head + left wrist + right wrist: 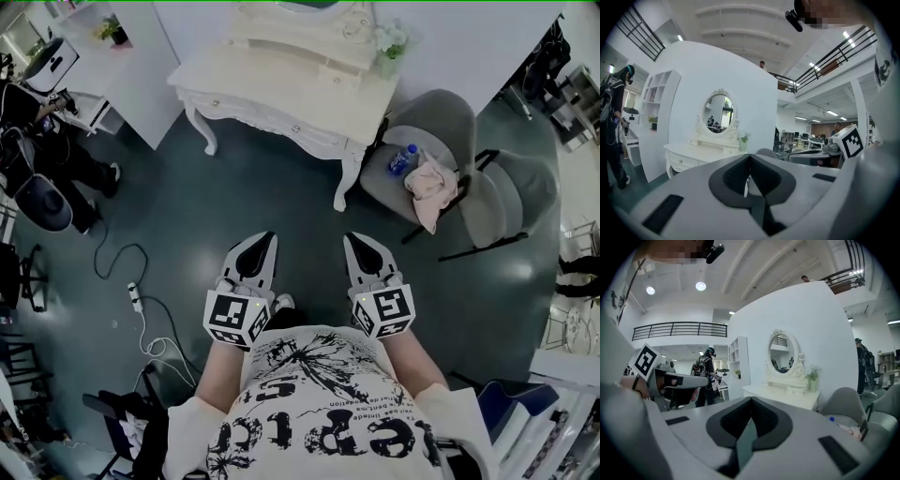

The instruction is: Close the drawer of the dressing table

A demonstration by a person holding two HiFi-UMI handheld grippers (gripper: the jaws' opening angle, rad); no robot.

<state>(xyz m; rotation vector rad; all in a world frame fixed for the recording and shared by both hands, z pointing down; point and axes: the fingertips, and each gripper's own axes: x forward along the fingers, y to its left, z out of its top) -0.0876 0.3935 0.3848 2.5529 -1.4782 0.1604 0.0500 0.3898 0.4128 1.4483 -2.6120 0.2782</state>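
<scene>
- Left gripper: held level over the dark floor, jaws pressed together, nothing between them.
- Right gripper: just beside the left, pointing the same way, jaws pressed together, nothing between them.
- Power strip: white, on the floor to the left, with a cable looping away from it.
- Dressing table: cream, with curved legs, well apart from both grippers and straight ahead of them. Drawer fronts with knobs run along its near edge; whether one stands open cannot be told.
- Grey chair: just right of the table, with a blue-capped bottle and a pink cloth on its seat.
- Oval mirror: upright at the back of the table top.
- Small plant: on the table's right rear corner.
</scene>
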